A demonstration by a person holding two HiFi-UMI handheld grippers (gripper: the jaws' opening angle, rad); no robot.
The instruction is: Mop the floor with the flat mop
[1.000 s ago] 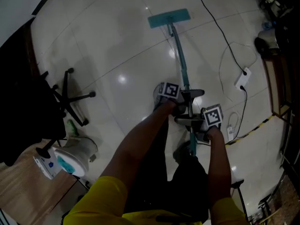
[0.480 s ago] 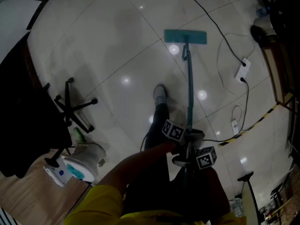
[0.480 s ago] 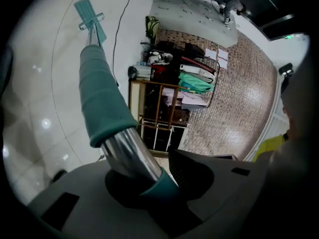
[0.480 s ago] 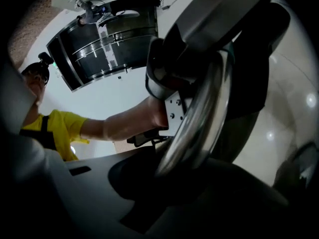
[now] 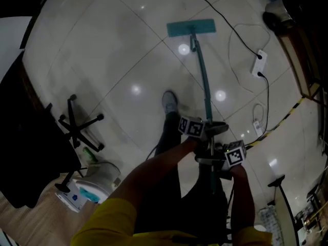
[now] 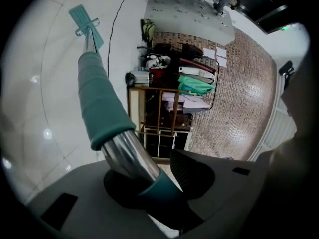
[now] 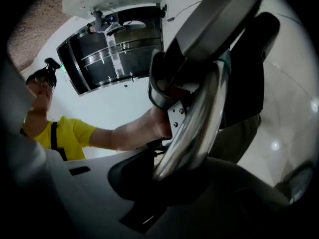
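Observation:
The flat mop's teal head lies on the glossy tiled floor at the top of the head view. Its pole runs down to both grippers. My left gripper is shut on the pole just below the teal sleeve; the mop head shows far off along it. My right gripper sits lower on the pole, close to the body. The chrome pole lies between its jaws, which are opening slightly while still bearing on it.
A chair's star base and a white bucket-like thing stand at the left. A power strip with trailing cables and yellow-black tape lie at the right. The person's shoe is beside the pole. Cluttered shelves stand beyond.
The mop head has slid back toward the shoe and rightward toward the power strip, then a little forward again. Both grippers have stayed on the pole throughout.

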